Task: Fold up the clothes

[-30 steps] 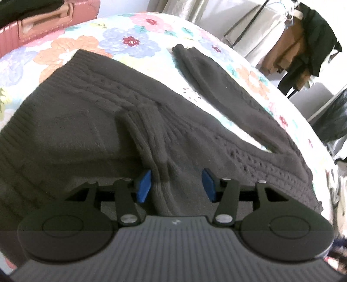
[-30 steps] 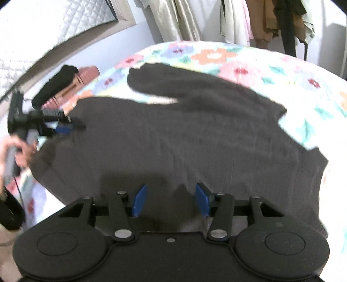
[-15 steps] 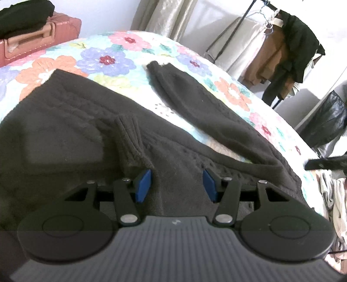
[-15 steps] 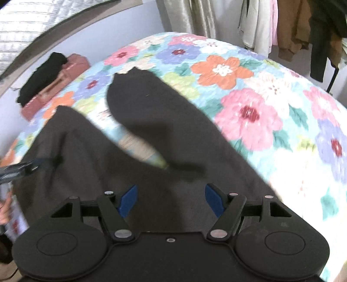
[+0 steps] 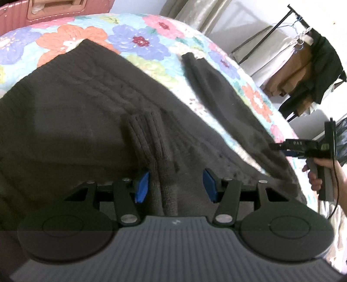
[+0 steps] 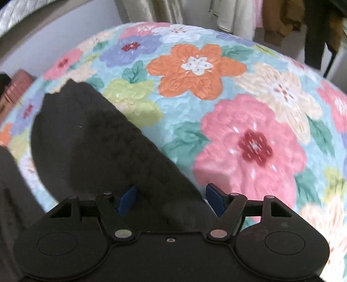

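A dark knit sweater point(image 5: 71, 112) lies spread on the floral bedspread point(image 5: 138, 41). One sleeve point(image 5: 151, 147) is folded across its body, and its ribbed cuff points away from me. My left gripper point(image 5: 175, 187) is open, with that sleeve lying between its blue pads. The other sleeve point(image 5: 219, 91) stretches out over the bedspread. In the right wrist view this sleeve point(image 6: 104, 138) runs between the open blue pads of my right gripper point(image 6: 171, 200). The right gripper also shows at the far right of the left wrist view point(image 5: 279, 147), at the sleeve's shoulder end.
A pink suitcase point(image 5: 54, 8) stands beyond the bed's far edge. A clothes rack with hanging garments point(image 5: 303, 65) stands to the right. Curtains point(image 6: 164, 10) hang behind the bed. Flowered bedspread point(image 6: 249, 130) lies bare right of the outstretched sleeve.
My right gripper has moved from over the sweater's body to the outstretched sleeve, which now lies between its pads. My left gripper has stayed open over the folded sleeve.
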